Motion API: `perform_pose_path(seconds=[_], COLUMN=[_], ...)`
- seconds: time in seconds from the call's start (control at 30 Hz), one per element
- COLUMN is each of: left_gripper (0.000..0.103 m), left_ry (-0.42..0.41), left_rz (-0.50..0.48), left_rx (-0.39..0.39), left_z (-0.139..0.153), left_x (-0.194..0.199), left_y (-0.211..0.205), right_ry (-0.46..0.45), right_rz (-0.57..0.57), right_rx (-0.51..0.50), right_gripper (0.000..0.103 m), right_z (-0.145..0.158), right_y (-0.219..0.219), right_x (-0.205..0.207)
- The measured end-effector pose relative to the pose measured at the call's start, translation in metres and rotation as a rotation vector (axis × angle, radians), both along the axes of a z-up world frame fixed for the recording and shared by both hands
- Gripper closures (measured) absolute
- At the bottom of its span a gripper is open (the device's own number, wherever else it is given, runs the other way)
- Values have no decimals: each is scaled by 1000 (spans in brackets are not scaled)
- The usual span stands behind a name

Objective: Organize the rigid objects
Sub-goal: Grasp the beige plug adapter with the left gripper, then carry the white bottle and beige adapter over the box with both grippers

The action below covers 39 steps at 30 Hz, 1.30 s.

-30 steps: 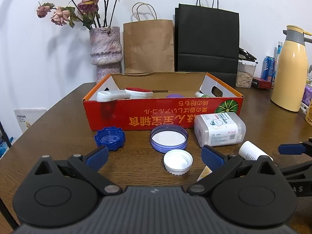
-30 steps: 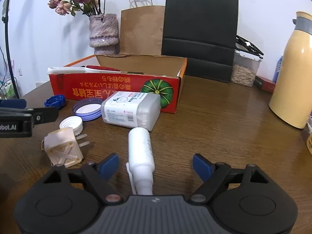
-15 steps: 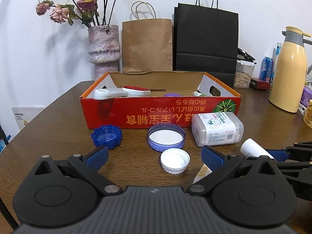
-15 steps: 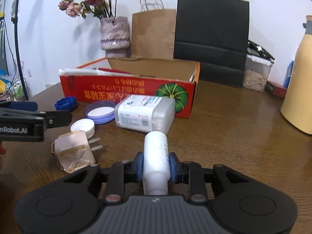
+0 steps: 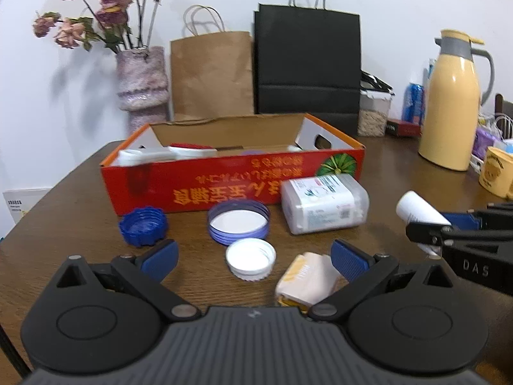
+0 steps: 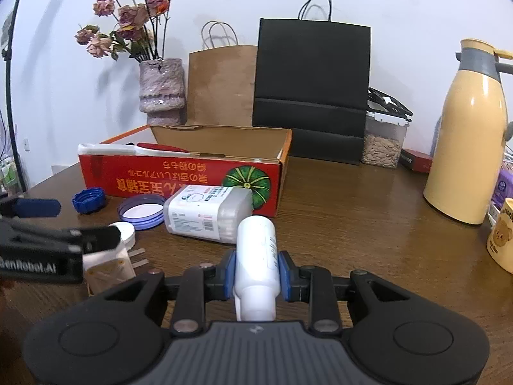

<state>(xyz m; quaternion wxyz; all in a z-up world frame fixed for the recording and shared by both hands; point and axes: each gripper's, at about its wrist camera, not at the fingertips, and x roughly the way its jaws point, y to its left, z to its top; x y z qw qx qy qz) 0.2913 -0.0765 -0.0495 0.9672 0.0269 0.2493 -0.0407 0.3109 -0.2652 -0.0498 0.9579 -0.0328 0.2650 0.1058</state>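
Note:
My right gripper is shut on a white bottle and holds it above the table; the bottle also shows in the left wrist view. My left gripper is open, low over a white cap and a cream plug adapter. The adapter shows in the right wrist view too. A red cardboard box with several items inside stands behind. A clear cotton-swab box, a purple lid and a blue cap lie in front of it.
A vase of dried roses, a brown paper bag and a black bag stand at the back. A yellow thermos, a seed jar and a yellow mug are at the right.
My right gripper closed on the white bottle and lifted it off the table. My left gripper moved forward a little and stayed open.

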Motion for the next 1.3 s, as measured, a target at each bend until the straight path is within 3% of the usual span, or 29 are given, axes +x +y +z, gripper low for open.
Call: perform_pose_path(seconds=[0.37, 0.53, 0.67, 1.3], left_gripper=[2, 23, 57, 57], left_ry=[30, 64, 95, 80], left_rz=[-45, -67, -96, -90], left_rx=[15, 17, 0, -3], left_z=[-8, -13, -16, -10], left_x=[3, 6, 9, 6], left_y=[-15, -22, -25, -21], right_ry=[6, 11, 9, 12], right_rz=[-13, -32, -36, -18], right_rx=[21, 30, 36, 24], right_gripper=[76, 76, 76, 76], right_z=[1, 1, 1, 1], right_y=[-6, -10, -12, -8], right_x=[-4, -4, -6, -6])
